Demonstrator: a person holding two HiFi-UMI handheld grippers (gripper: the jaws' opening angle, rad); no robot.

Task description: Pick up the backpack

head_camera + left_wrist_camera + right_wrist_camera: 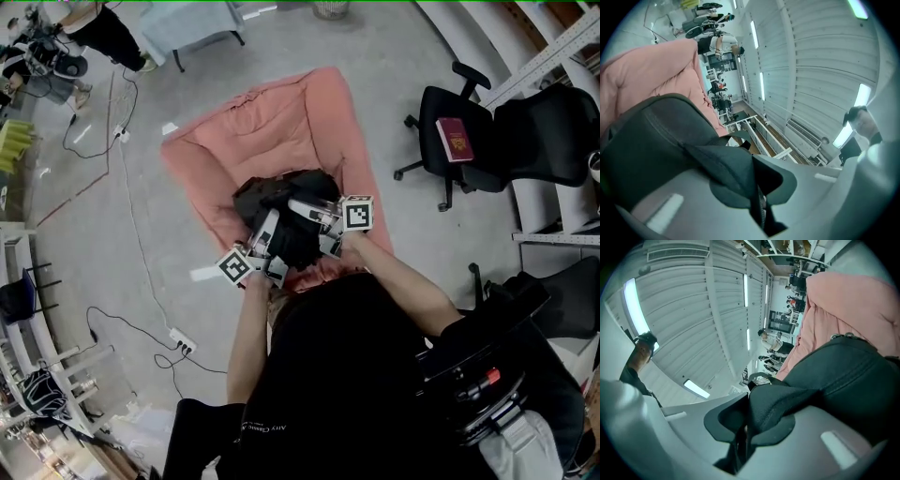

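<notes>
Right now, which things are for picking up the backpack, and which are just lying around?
For the job:
black backpack
left gripper, shut on it
right gripper, shut on it too

Just lying about:
pink cushion on the floor
office chair
red book on that chair
white power strip on the floor

Nothing legible: white print [273, 427] on the person's black shirt [347, 375] and gold stamping on a red booklet [455, 139] are too small.
</notes>
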